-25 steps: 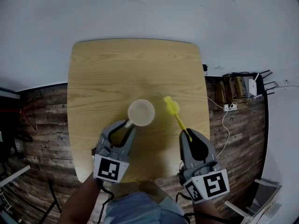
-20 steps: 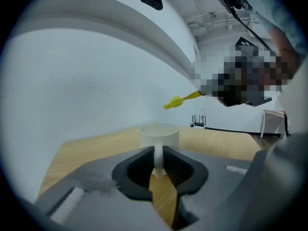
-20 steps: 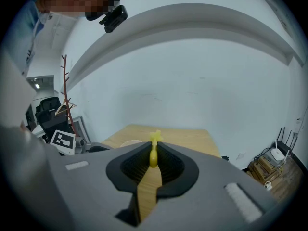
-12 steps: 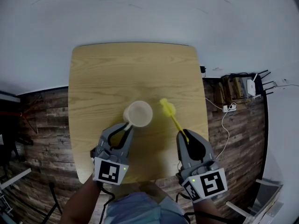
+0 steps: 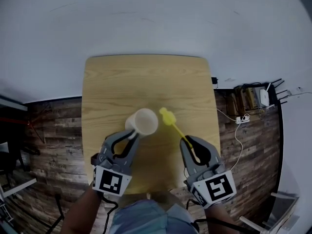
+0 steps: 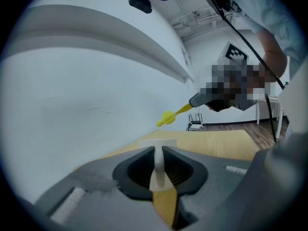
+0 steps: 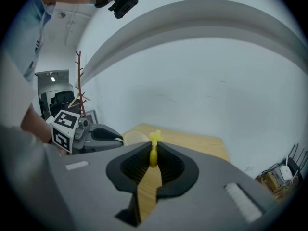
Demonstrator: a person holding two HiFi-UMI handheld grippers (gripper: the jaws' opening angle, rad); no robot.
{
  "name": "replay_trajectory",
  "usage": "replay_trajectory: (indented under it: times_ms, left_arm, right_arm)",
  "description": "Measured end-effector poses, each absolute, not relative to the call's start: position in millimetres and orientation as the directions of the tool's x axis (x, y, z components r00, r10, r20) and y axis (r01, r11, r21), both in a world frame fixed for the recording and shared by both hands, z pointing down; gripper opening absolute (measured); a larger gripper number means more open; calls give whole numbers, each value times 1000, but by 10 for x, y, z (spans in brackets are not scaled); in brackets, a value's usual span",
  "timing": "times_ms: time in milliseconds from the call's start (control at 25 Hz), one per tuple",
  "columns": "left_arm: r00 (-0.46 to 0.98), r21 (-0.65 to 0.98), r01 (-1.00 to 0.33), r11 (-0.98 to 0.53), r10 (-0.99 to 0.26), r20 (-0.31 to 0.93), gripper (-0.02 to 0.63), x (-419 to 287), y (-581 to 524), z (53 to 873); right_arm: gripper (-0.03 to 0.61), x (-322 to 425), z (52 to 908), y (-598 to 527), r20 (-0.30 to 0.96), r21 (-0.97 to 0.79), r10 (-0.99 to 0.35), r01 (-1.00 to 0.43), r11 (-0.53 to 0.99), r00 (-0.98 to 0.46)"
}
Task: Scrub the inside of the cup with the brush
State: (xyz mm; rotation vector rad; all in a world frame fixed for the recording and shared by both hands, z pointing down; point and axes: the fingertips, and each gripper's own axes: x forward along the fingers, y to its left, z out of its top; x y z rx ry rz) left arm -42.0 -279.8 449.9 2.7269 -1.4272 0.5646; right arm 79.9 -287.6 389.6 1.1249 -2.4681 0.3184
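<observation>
Above the table (image 5: 146, 77), my left gripper (image 5: 130, 134) steadies the cup (image 5: 144, 121), jaws pinching its handle; my right gripper (image 5: 187, 143) clamps the brush (image 5: 168, 117) handle for scrubbing.

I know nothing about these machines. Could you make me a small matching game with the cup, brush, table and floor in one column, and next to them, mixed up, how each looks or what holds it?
Things
1. cup
2. brush
3. table
4. floor

Descriptions
A. dark wooden planks
B. yellow, clamped in the right gripper
C. pale wood with rounded corners
D. cream, its handle clamped in the left gripper

Pairs: 1-D, 2-B, 3-C, 4-A
</observation>
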Motion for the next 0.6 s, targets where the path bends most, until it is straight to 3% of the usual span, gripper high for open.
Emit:
replay_trajectory:
  times_ms: [360,600]
  left_arm:
    - [563,-206,-740,-641,-757,331,74,-370,-2734,4437]
    - [617,-244,-654,-716,-691,376,74,-235,-2691,4568]
  right_arm:
    - [40,600,4042,-2796,570,-27,-467,-584,812,-676]
    - [40,476,4272,-2762,666,107,-257,-252,962,-701]
